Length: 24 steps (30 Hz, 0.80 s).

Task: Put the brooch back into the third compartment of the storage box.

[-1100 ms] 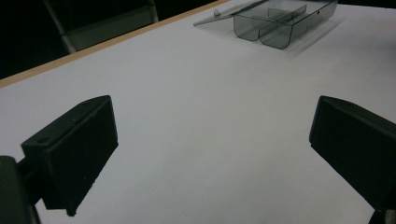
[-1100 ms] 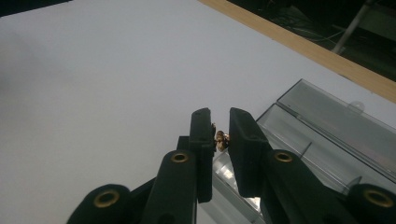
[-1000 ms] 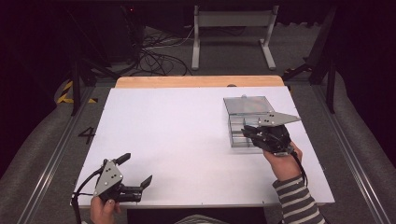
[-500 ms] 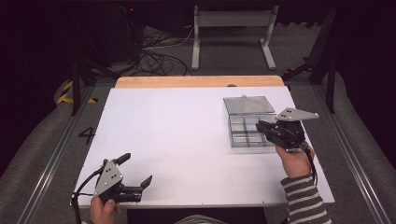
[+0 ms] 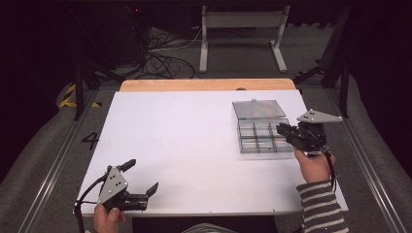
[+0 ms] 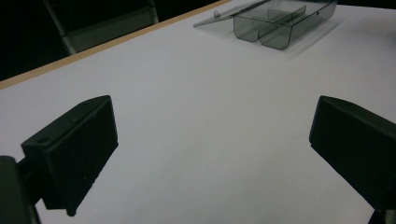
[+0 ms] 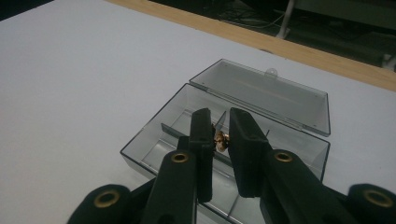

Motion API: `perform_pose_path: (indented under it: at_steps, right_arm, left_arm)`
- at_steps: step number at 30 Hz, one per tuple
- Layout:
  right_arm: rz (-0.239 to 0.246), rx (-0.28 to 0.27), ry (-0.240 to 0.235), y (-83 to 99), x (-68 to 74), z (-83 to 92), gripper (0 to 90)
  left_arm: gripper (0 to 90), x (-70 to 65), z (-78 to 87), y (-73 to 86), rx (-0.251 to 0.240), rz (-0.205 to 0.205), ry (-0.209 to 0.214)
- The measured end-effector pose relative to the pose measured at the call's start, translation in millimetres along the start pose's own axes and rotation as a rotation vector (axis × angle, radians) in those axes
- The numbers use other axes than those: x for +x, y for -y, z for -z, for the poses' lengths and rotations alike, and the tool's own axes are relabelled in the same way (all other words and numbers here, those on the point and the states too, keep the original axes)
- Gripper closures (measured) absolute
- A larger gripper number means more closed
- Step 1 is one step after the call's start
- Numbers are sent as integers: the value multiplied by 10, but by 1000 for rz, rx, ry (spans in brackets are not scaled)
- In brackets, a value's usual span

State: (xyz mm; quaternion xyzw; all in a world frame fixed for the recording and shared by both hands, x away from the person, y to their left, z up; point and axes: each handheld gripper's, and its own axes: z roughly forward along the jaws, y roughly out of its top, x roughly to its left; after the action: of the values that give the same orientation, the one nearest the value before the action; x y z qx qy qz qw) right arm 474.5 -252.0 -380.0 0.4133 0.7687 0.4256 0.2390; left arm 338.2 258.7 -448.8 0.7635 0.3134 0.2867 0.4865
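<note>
A clear grey compartment box [image 5: 262,137] stands on the right of the white table, its lid [image 5: 259,109] laid open behind it. My right gripper [image 5: 283,131] hovers at the box's right edge, pointing left over it. In the right gripper view the right gripper [image 7: 219,125] is shut on a small brass-coloured piece [image 7: 220,139] above the box [image 7: 154,140] and its open lid [image 7: 261,95]. My left gripper [image 5: 142,175] rests open at the near left edge. In the left gripper view the left gripper [image 6: 212,140] holds nothing, with the box [image 6: 280,23] far off.
The white table [image 5: 194,136] has a wooden strip [image 5: 204,85] along its far edge. Cables and a metal stand [image 5: 240,29] lie on the floor beyond. A striped sleeve [image 5: 318,206] comes in at the lower right.
My right gripper has drifted rightward, from over the box's near compartments to its right edge. The left gripper has stayed put.
</note>
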Motion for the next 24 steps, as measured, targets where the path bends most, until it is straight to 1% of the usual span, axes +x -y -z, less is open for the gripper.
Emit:
perform_pose_path:
  at_steps: [1,4,6,7,9,13,15,17,18,23,24]
  right_arm:
    - [2,2,5,4,-9,0,802]
    - [5,5,34,19,-31,3,802]
    - [-4,5,48,27,-52,11,802]
    - [-9,4,53,30,-60,13,802]
    - [-2,3,64,35,-74,13,803]
    - [-14,10,70,42,-90,0,802]
    - [-20,13,89,45,-97,-14,802]
    - [-36,19,123,56,-115,-40,802]
    - [-50,23,134,67,-131,-59,802]
    - [-95,41,136,120,-218,-143,802]
    - [-92,41,138,124,-229,-153,803]
  left_arm:
    - [15,-3,-1,1,1,5,2]
    - [15,-5,1,0,-2,2,1]
    - [15,-7,2,2,0,6,4]
    - [15,-2,3,1,0,3,3]
    - [15,-1,3,1,-1,3,3]
    - [15,-6,2,1,0,6,3]
    - [15,-3,5,0,0,1,1]
    - [15,-8,3,2,0,9,4]
    - [15,-5,2,1,1,5,3]
    - [15,-6,0,1,1,5,2]
    - [15,-6,-2,1,1,7,2]
